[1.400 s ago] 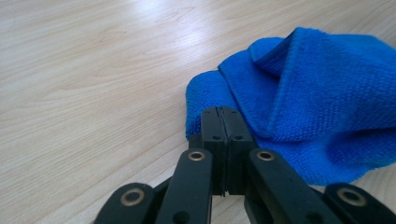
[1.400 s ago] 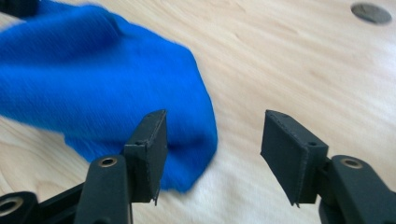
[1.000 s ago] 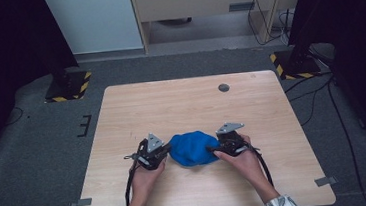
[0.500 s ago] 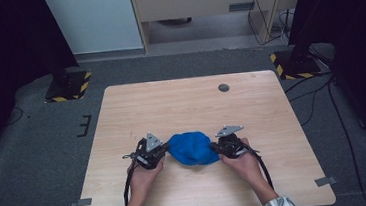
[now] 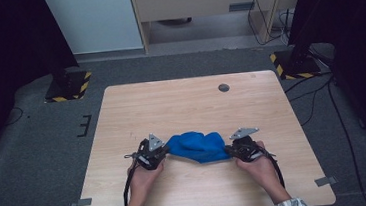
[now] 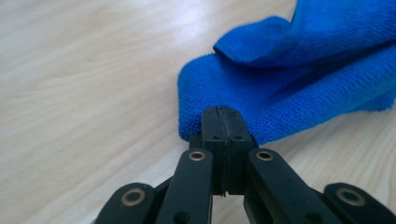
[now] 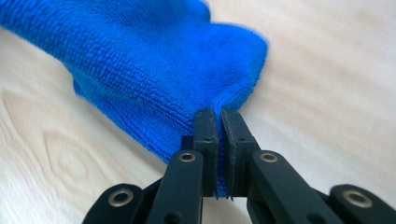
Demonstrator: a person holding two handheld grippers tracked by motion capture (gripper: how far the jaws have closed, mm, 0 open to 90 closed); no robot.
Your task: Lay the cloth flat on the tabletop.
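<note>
A blue microfibre cloth lies bunched on the wooden table, stretched between both grippers near the front. My left gripper is shut on its left end; in the left gripper view the jaws meet on a fold of the cloth. At the cloth's right end is my right gripper. In the right gripper view its jaws pinch a corner of the cloth, with blue fabric showing between the pads. A hand holds each gripper from the near edge.
A small dark round grommet sits in the tabletop near the far edge. Floor stands with yellow-black striped bases flank the far corners. A cabinet stands behind the table.
My right gripper has closed on the cloth's right end and moved rightward, drawing the bunched cloth out wider. The left gripper has kept still, gripping its end.
</note>
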